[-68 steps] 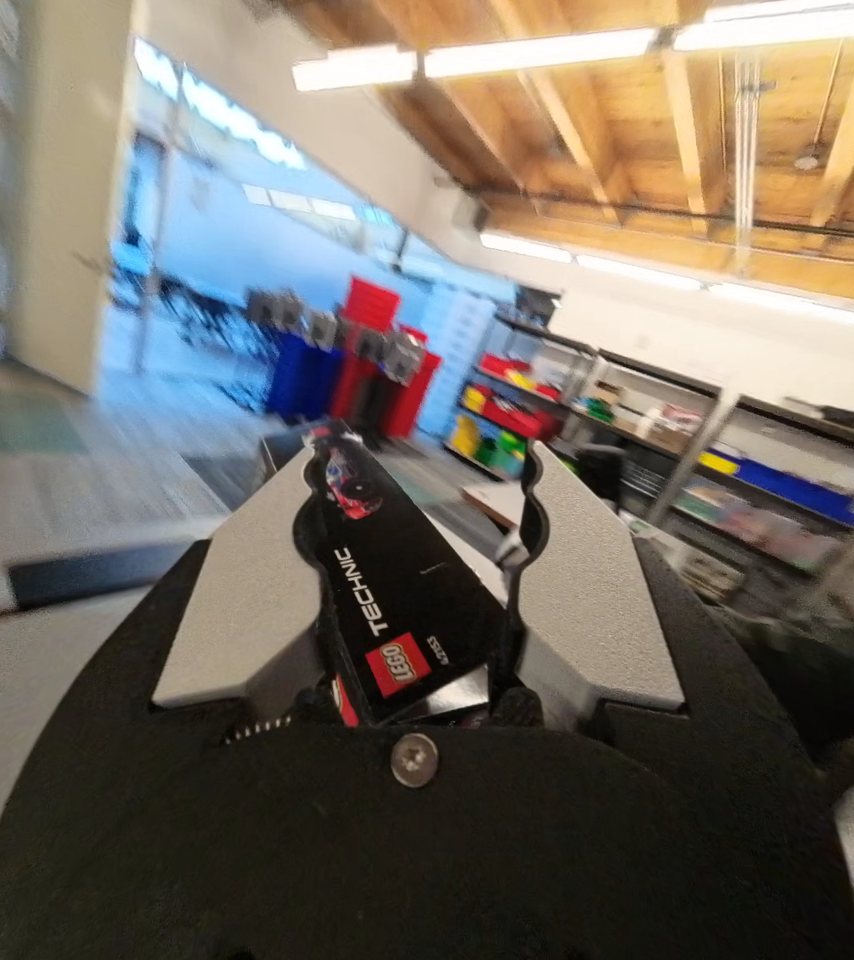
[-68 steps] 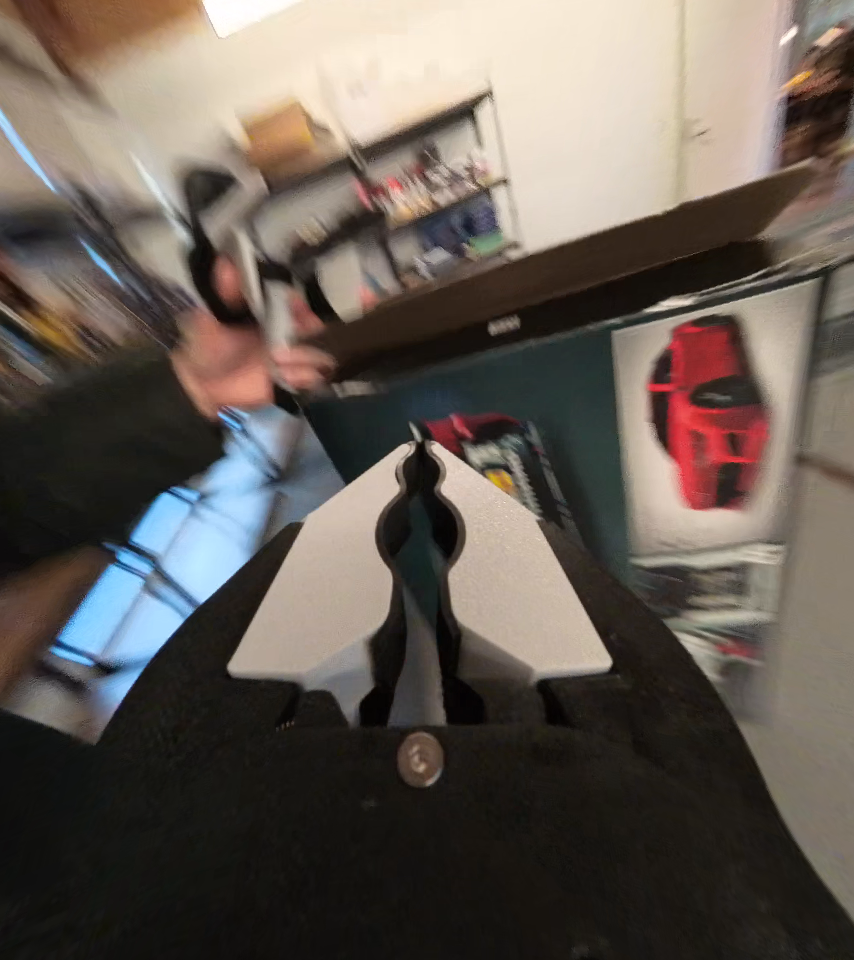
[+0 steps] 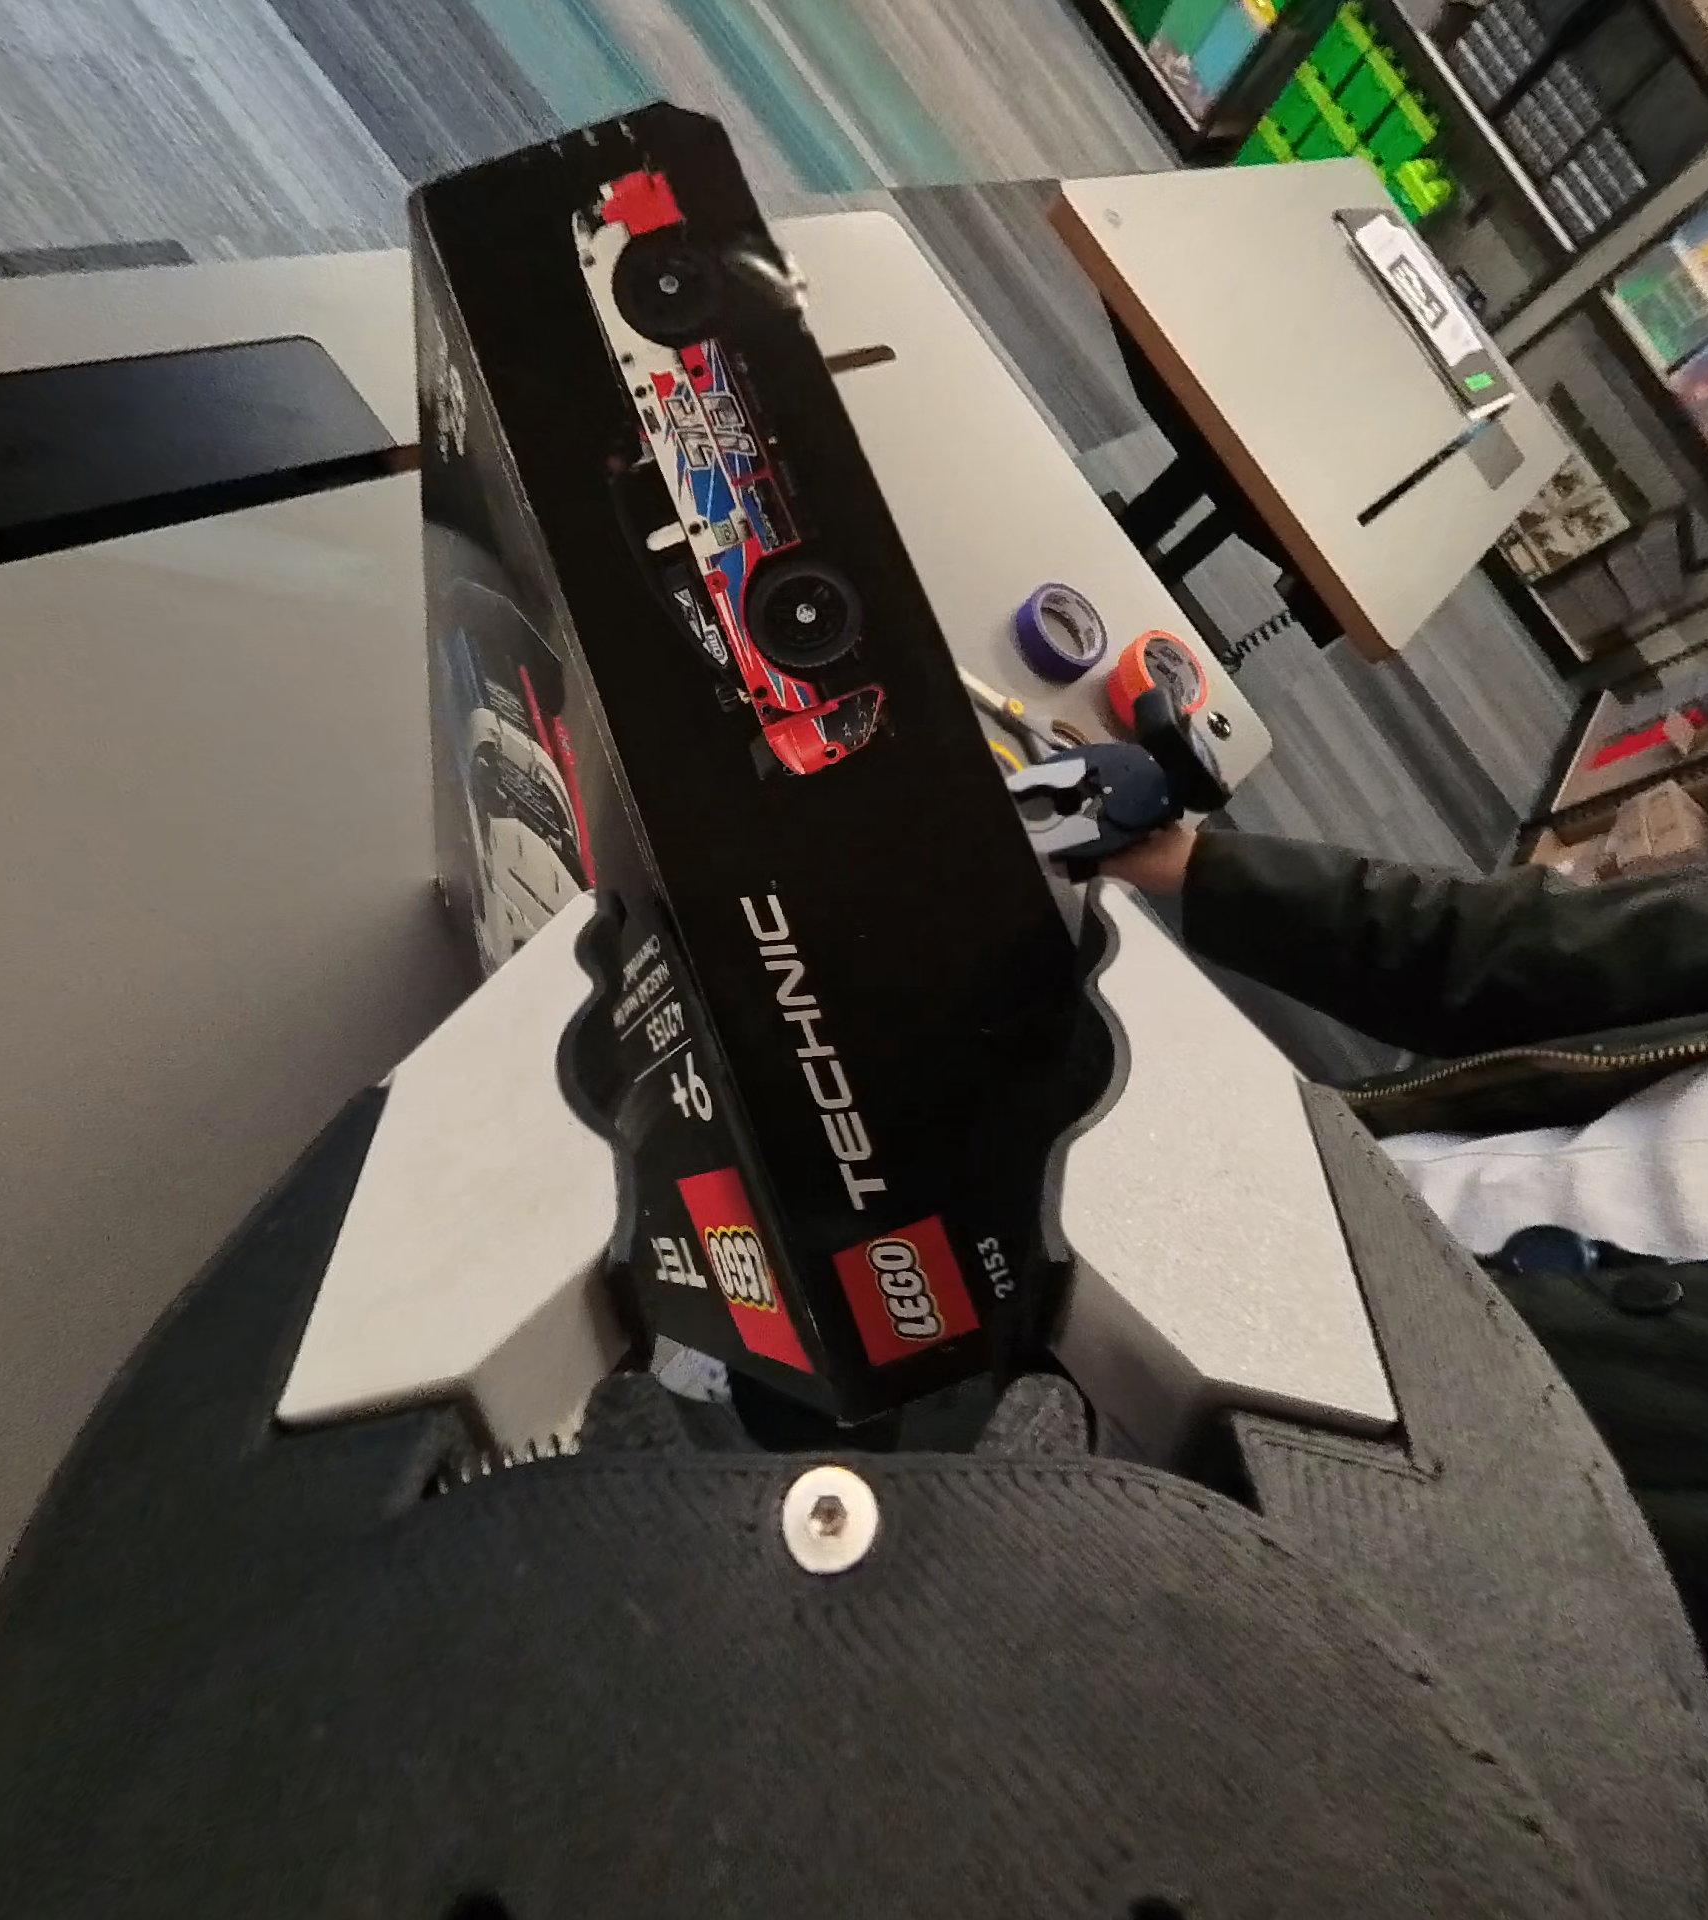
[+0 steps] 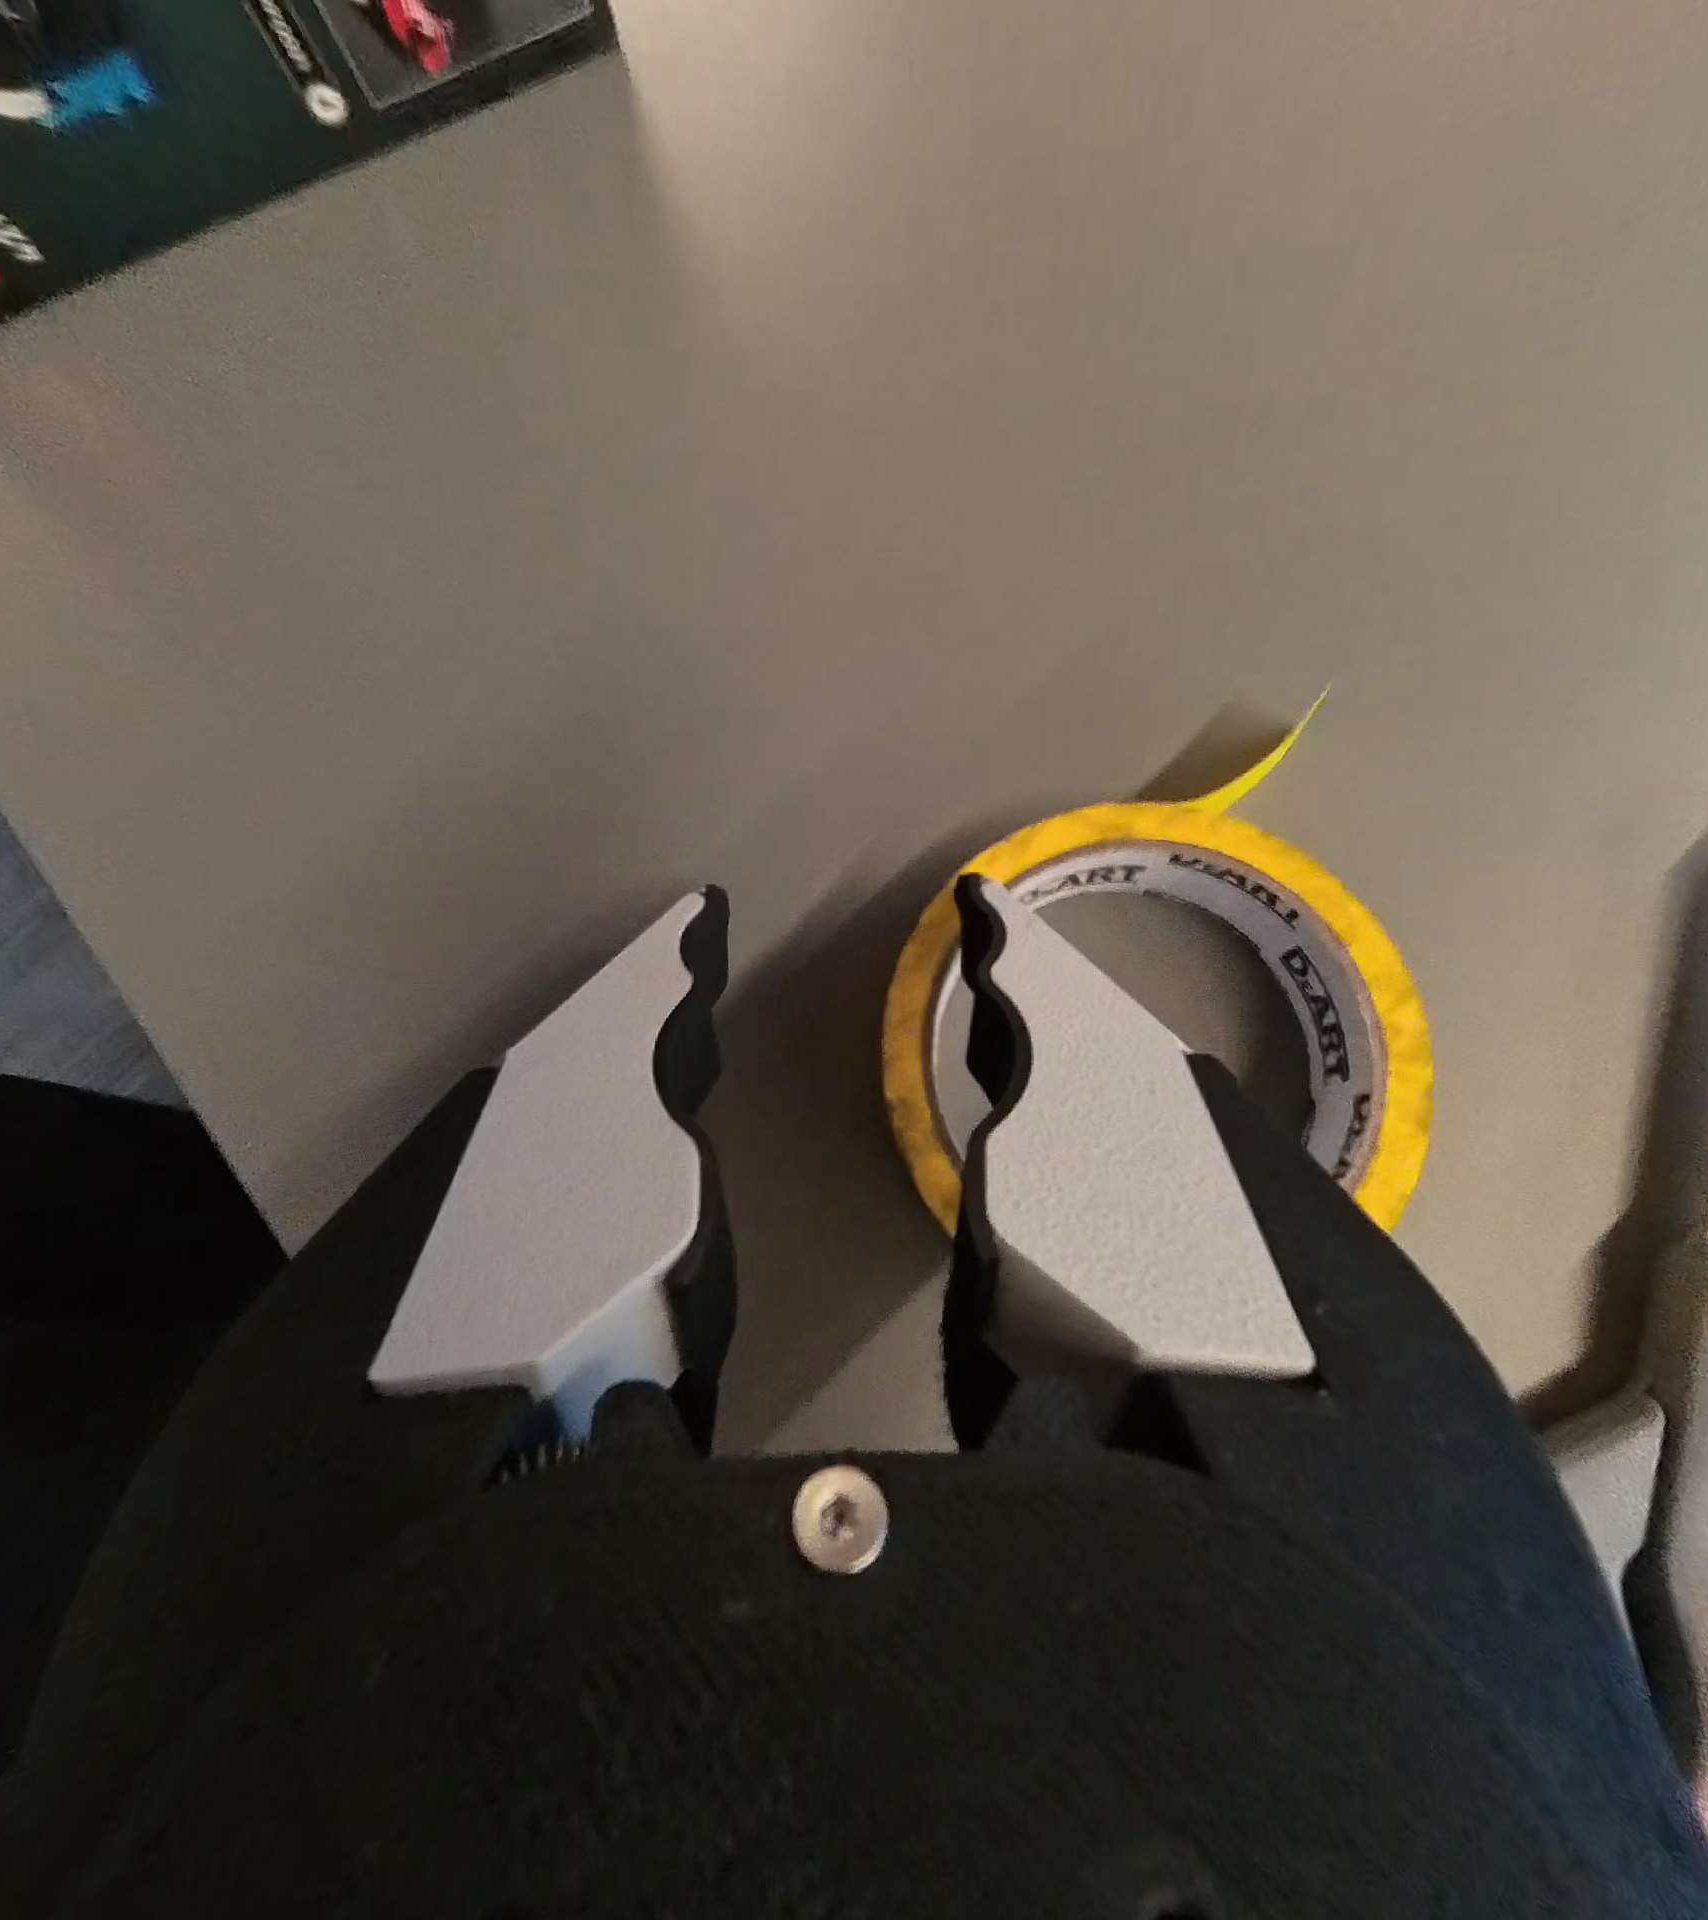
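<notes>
At the bottom of the left wrist view, the left tool point(image 3: 845, 904) is clamped on the near end of a black toy racing-car box point(image 3: 725, 623). The box stands up out of the jaws toward the top of the frame, and its lower corner is sunk out of sight between the fingers. In the right wrist view the right tool point(image 4: 842, 894) is spread open and empty over the grey desk point(image 4: 829, 468). Its right finger overlaps a yellow tape roll point(image 4: 1369, 997) lying flat, though whether it touches the roll cannot be told. What look like grey-and-yellow scissors point(image 4: 1660, 1455) are cut off at the right edge. A second dark box point(image 4: 206, 135) is cropped at the upper left. Farther off in the left wrist view, a purple tape roll point(image 3: 1060, 631) and an orange tape roll point(image 3: 1156, 675) sit right of centre. Storage shelves point(image 3: 1660, 260) blur in the upper right.
</notes>
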A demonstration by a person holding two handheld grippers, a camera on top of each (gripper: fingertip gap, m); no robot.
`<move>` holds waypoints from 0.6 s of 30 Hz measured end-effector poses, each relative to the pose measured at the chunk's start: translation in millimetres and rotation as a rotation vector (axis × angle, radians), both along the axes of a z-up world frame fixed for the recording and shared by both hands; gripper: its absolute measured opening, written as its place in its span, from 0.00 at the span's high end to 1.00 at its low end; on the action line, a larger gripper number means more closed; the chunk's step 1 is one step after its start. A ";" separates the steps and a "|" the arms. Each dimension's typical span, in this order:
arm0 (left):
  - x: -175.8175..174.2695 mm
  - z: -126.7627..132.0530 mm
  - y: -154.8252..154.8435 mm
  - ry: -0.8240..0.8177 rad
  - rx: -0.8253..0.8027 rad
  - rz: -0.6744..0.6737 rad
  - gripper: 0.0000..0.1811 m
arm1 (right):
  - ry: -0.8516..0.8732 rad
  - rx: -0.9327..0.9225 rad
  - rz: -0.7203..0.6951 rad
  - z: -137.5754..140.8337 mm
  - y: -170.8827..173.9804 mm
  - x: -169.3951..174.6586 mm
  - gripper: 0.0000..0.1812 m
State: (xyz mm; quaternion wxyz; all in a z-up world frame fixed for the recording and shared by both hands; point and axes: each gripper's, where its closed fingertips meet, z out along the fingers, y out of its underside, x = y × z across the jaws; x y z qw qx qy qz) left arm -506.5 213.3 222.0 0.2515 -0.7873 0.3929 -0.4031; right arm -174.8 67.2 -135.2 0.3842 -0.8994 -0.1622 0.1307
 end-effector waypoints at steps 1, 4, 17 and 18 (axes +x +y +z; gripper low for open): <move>-1.1 3.8 0.3 -0.016 -0.004 0.011 0.52 | -0.002 -0.007 -0.012 -0.6 1.6 2.4 0.78; -4.4 13.9 0.5 -0.072 -0.022 0.030 0.54 | -0.022 -0.037 0.000 -0.2 6.3 5.7 0.79; -71.6 51.6 -3.4 -0.328 0.072 0.084 0.60 | -0.066 -0.195 -0.066 -8.3 0.0 -0.7 1.00; -82.1 52.0 -5.0 -0.339 0.084 0.093 0.60 | -0.104 -0.158 -0.085 -2.4 2.2 3.3 1.00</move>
